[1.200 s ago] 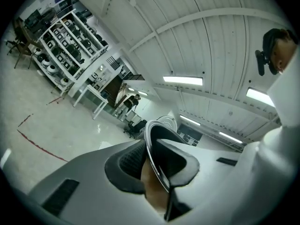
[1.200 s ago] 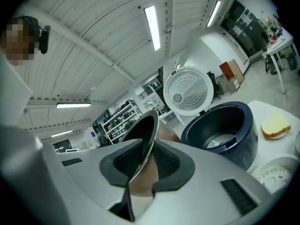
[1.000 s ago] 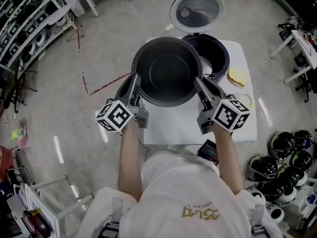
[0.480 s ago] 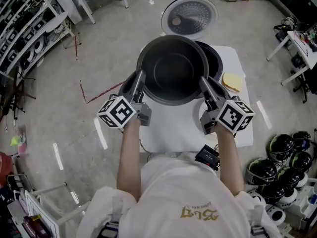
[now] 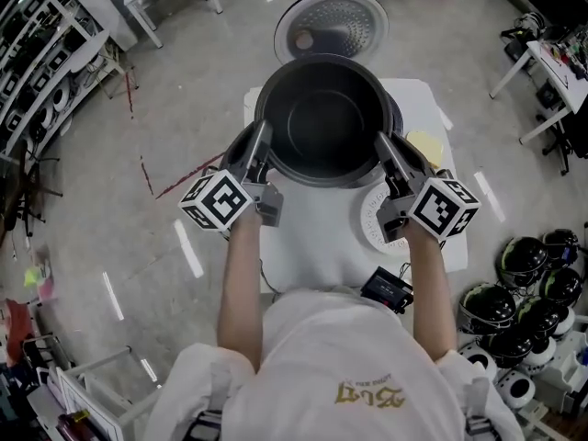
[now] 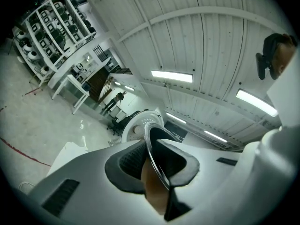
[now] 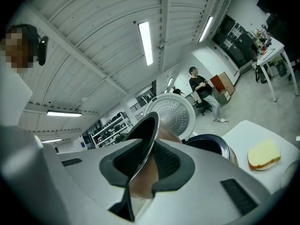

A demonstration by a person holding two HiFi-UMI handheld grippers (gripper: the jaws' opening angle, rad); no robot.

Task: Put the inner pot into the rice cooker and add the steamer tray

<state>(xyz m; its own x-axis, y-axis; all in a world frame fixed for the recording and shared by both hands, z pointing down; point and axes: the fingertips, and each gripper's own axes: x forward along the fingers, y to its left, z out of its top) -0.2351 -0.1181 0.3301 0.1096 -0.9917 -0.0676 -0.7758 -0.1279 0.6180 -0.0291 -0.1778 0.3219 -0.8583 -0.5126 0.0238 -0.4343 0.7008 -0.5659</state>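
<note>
Pot: the dark round metal inner pot (image 5: 322, 122) hung in the air, mouth up and empty, held by its rim on both sides.
Left gripper: the left gripper (image 5: 261, 143) pinched the pot's left rim; its own view showed the thin metal edge (image 6: 151, 146) clamped between the dark ribbed fingers (image 6: 129, 161), set narrow.
Right gripper: the right gripper (image 5: 382, 147) did the same on the opposite rim, fingers (image 7: 166, 163) narrow and pressed onto the edge (image 7: 146, 137).
Cooker: the dark-bodied rice cooker (image 7: 212, 146) stood on the white tabletop (image 5: 312, 237), almost wholly covered by the pot in the head view, its round perforated lid (image 5: 331, 26) flipped up and open behind.
Pot versus cooker: above the cooker, not yet seated in it.
Tray: a white round tray (image 5: 370, 220) lay flat on the tabletop, partly under the right gripper.
Also on the tabletop: a pale yellow spongy piece (image 5: 424, 145) to the cooker's right, and a small black device (image 5: 390, 288) at the near edge.
</note>
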